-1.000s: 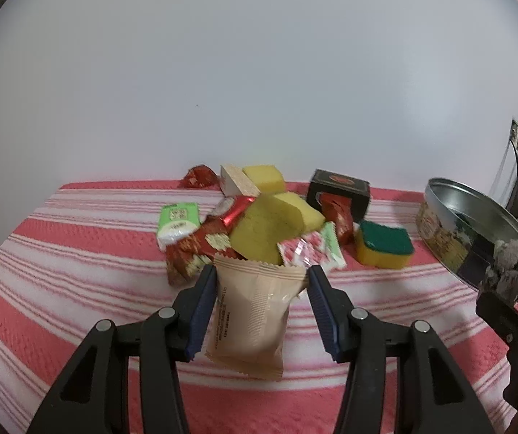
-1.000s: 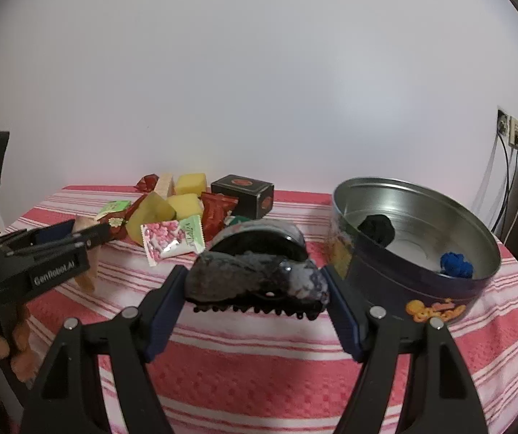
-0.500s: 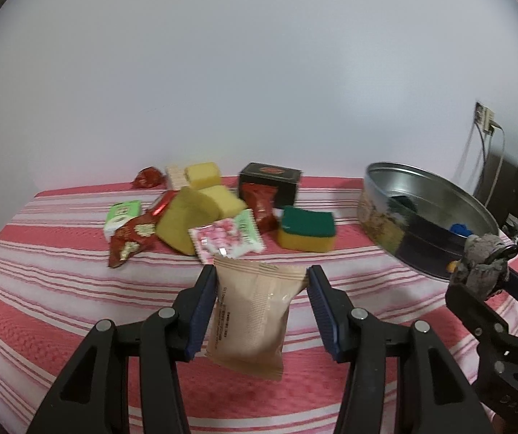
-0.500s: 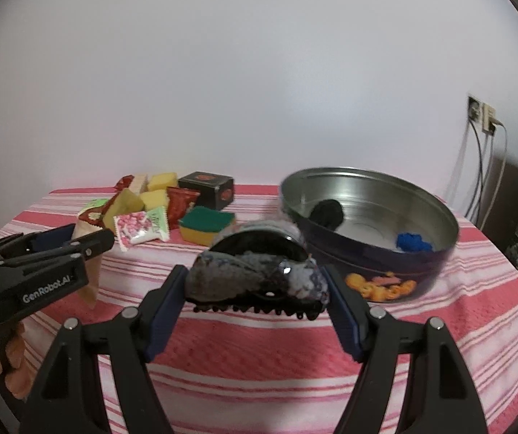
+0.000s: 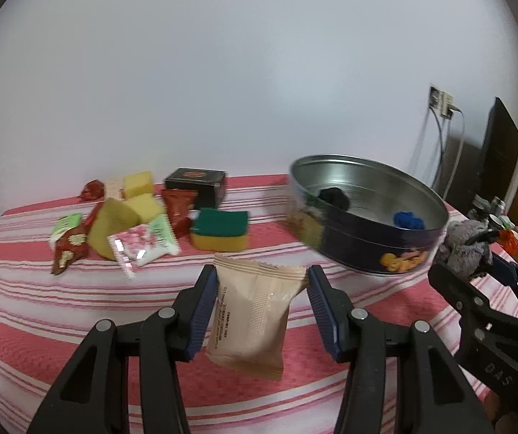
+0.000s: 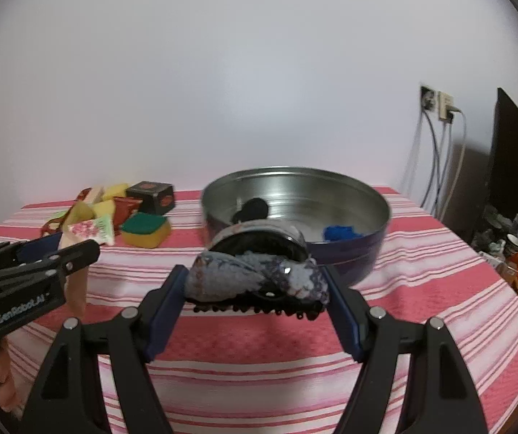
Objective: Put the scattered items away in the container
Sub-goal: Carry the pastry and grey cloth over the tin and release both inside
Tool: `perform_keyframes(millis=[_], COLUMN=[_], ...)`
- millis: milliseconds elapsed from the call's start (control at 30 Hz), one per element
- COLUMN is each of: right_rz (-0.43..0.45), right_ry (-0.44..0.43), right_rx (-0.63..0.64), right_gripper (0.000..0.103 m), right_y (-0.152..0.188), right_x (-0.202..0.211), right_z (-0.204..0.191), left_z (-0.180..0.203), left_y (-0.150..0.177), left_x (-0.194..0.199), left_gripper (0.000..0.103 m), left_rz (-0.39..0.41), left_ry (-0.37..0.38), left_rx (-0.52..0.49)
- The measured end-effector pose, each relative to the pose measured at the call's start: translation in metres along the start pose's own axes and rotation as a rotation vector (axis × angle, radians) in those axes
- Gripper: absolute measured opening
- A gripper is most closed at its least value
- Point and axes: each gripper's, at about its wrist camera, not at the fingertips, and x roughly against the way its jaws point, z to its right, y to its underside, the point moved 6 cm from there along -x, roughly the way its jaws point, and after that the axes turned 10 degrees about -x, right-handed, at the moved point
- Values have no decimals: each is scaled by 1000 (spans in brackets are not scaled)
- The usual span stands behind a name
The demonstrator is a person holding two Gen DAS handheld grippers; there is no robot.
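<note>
My left gripper (image 5: 262, 294) is shut on a beige snack packet (image 5: 253, 320), which hangs above the striped cloth. A grey fabric hair claw (image 6: 255, 280) with black teeth is clamped in my right gripper (image 6: 257, 284). The round metal tin (image 6: 331, 249) stands just beyond the claw; in the left wrist view the tin (image 5: 353, 253) lies ahead to the right. Inside it are a black item (image 6: 253, 208) and a blue item (image 6: 342, 233). The right gripper with the hair claw (image 5: 470, 251) also shows at the right edge of the left wrist view.
A pile of items lies at the back left: a green and yellow sponge (image 5: 221, 229), yellow sponges (image 5: 128, 209), a pink packet (image 5: 143, 249), red packets (image 5: 177, 206), a black box (image 5: 195, 184). The table (image 5: 24, 307) has a red and white striped cloth. Wall sockets and cables (image 6: 440, 137) are at right.
Both grippers have swung to the right with their loads. The tin has come from the right edge toward the middle of both views, and the pile has slid left.
</note>
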Motion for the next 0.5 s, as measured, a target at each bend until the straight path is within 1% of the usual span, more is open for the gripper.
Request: perform_keyframes(millis=[167, 333, 500], right_rz=[23, 54, 77], right_ry=[46, 96, 130], right_rx=[-24, -28, -47], right_gripper=[75, 75, 75], right_y=[-13, -36, -64], right_x=[-1, -10, -25], right_z=[30, 59, 86], left_z=[30, 57, 79], left_y=[-16, -41, -69], left_x=[-4, -14, -32], left_gripper=[53, 53, 53], left_rz=[24, 50, 65], left_ry=[40, 79, 95], left_rx=[-45, -80, -114])
